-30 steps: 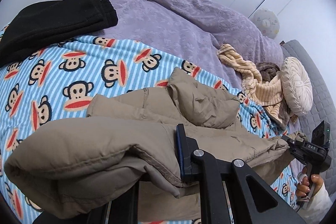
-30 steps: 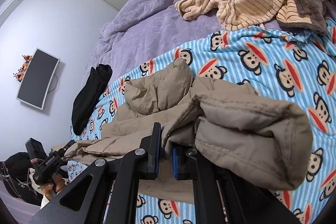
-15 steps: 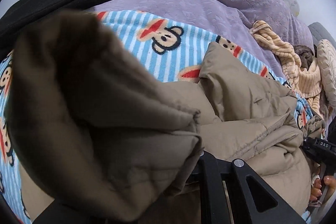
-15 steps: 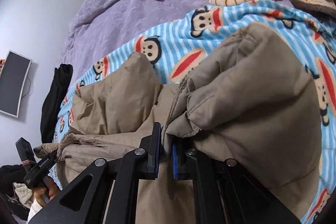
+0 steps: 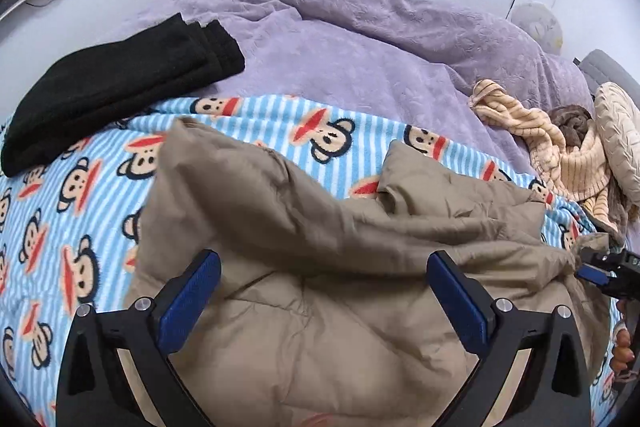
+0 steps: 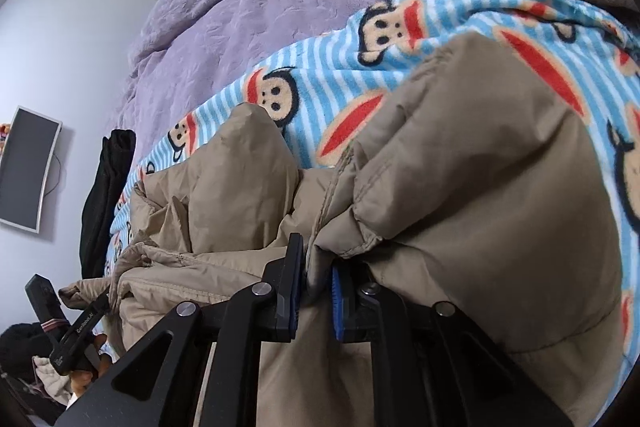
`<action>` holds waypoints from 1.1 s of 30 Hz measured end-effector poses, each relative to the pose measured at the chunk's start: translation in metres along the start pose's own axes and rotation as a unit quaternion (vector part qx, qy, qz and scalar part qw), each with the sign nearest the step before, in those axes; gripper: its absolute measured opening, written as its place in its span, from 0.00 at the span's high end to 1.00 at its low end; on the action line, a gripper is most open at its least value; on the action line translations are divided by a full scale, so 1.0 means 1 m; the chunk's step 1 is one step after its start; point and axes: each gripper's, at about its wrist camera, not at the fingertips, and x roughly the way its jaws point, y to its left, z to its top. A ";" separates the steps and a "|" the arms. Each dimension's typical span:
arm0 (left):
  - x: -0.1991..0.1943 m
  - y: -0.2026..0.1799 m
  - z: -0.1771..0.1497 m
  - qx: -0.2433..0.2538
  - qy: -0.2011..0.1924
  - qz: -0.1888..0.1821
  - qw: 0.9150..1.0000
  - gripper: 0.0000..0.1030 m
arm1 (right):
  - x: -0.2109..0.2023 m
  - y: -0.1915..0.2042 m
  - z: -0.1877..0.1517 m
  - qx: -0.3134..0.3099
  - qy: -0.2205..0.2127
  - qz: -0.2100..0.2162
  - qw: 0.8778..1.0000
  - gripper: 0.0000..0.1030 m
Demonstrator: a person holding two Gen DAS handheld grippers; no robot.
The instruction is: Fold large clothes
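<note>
Lowered onto the monkey-print blanket (image 5: 256, 115) since a second ago, tan puffer jacket (image 5: 320, 267) lies folded over itself; left gripper (image 5: 324, 279) has just sprung wide, dropping its fold, while right gripper (image 6: 316, 287), jaws just easing apart, has the hem between them.

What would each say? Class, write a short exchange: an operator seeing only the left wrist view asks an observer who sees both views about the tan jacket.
Operator: In my left wrist view the right hand-held gripper is tiny, at the tan jacket's far corner. Is cloth inside it?
Observer: Yes. The right wrist view shows a fold of the jacket between its jaws, which have just been opening.
Operator: Does the jacket end at that gripper?
Observer: No. A thick rolled part with a stitched hem bulges beyond it, lying on the monkey blanket.
</note>
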 end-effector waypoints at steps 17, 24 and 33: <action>0.100 -0.070 -0.002 0.067 0.051 -0.002 0.996 0.37 | 0.048 0.032 -0.022 -0.119 -0.021 -0.083 0.989 0.84; 0.087 -0.038 0.017 0.073 0.023 0.057 0.995 0.37 | 0.050 0.028 0.003 -0.104 -0.012 -0.083 0.991 0.84; 0.111 0.012 0.018 0.038 0.041 0.116 0.992 0.26 | 0.008 -0.066 0.023 0.035 -0.055 -0.137 0.988 0.81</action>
